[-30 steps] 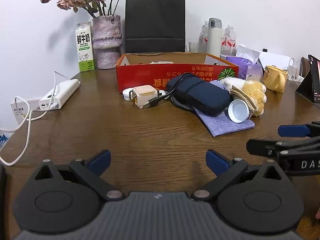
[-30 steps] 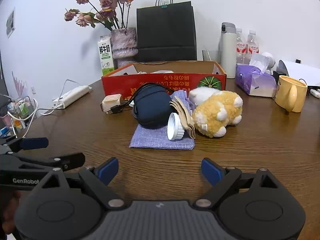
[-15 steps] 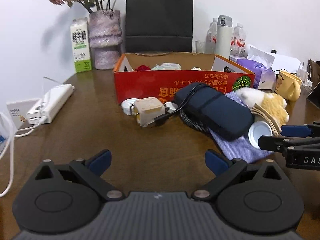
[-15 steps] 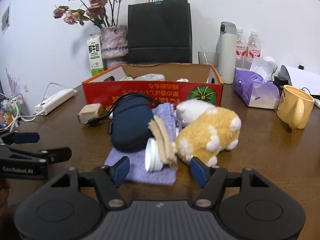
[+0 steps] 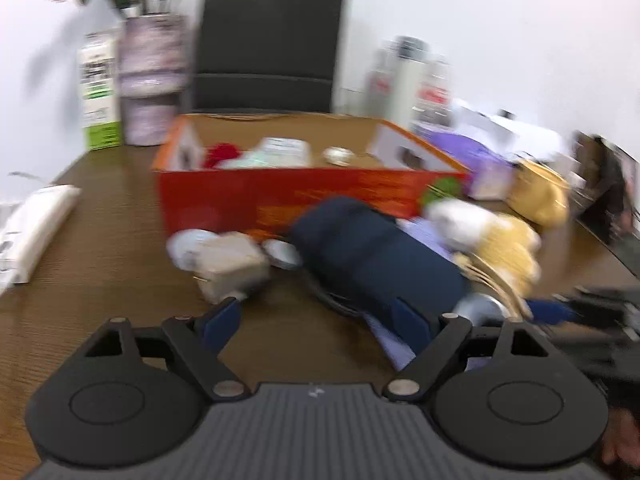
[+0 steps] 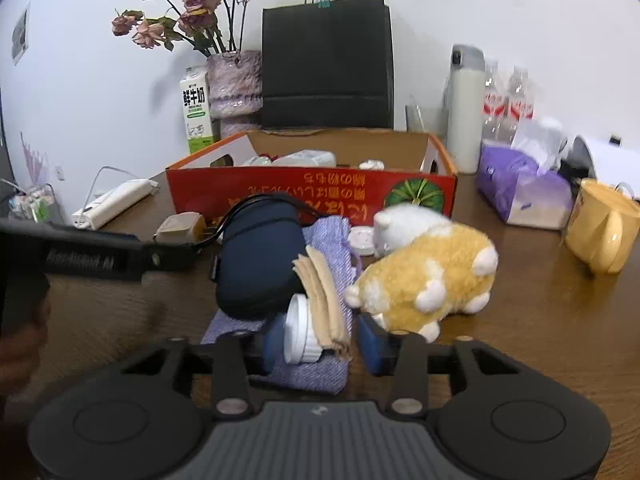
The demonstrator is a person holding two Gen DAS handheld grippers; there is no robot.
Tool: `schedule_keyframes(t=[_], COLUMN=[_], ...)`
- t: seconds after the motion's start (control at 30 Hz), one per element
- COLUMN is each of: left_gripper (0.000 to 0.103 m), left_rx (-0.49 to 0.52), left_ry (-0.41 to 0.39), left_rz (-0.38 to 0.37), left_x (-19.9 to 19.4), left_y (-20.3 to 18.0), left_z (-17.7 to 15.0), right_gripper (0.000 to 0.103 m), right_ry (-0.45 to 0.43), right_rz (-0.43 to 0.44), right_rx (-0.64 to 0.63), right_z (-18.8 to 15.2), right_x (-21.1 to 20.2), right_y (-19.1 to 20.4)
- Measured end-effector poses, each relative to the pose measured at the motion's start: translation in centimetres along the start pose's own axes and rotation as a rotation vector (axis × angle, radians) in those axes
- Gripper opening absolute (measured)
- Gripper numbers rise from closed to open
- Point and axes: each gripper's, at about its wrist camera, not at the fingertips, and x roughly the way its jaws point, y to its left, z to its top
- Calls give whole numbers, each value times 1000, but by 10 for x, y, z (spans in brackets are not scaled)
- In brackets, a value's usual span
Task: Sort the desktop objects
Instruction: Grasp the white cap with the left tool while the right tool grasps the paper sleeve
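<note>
Closing since earlier: right gripper (image 6: 320, 342) fingers around white cap (image 6: 298, 334).

Each claw is matte black plastic: a ribbed grey-black housing at the bottom edge, flanked by two round black discs with an embossed ring, from which angled black link arms with silver pivot screws run forward to blue finger pads. On the left claw (image 5: 316, 320) the pads (image 5: 218, 322) are blurred; on the right claw (image 6: 320, 344) the pads (image 6: 370, 344) show as flat blue blocks on black fingers. Seen from the right wrist, the left claw's side is a long black bar with white lettering too smeared to read.
</note>
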Motion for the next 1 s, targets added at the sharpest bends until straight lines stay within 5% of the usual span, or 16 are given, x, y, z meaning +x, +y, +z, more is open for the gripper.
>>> schedule_keyframes(t=[0.03,0.23,0.4,0.47,0.57,0.7,0.9,1.0], left_gripper=[86,86,86,86,86,86,85,71], left_rx=[19,42,73,79,55,35,51,64], left_ry=[5,38,38,44,61,59,37,46], left_rz=[-16,-30,-46,-13,2,-5,-62,-95], left_x=[0,-10,-42,-53,-64,-78,-81,-70], left_y=[-6,-19,-17,-16,-10,-7,-21,-33], left_z=[-5,-23,-42,-51,-61,-67,-68,-63], right_gripper=[14,13,14,15,19,62,59,55], right_ry=[14,-16,91,139,162,122,33,18], right_rz=[4,45,302,337,289,205,112,82], right_rx=[9,47,163,181,153,83,25,49], right_z=[0,3,-6,-17,-29,-28,-24,-23], right_x=[4,-13,-29,-27,-26,-43,-69,-71], right_y=[-1,0,1,9,22,29,18,10])
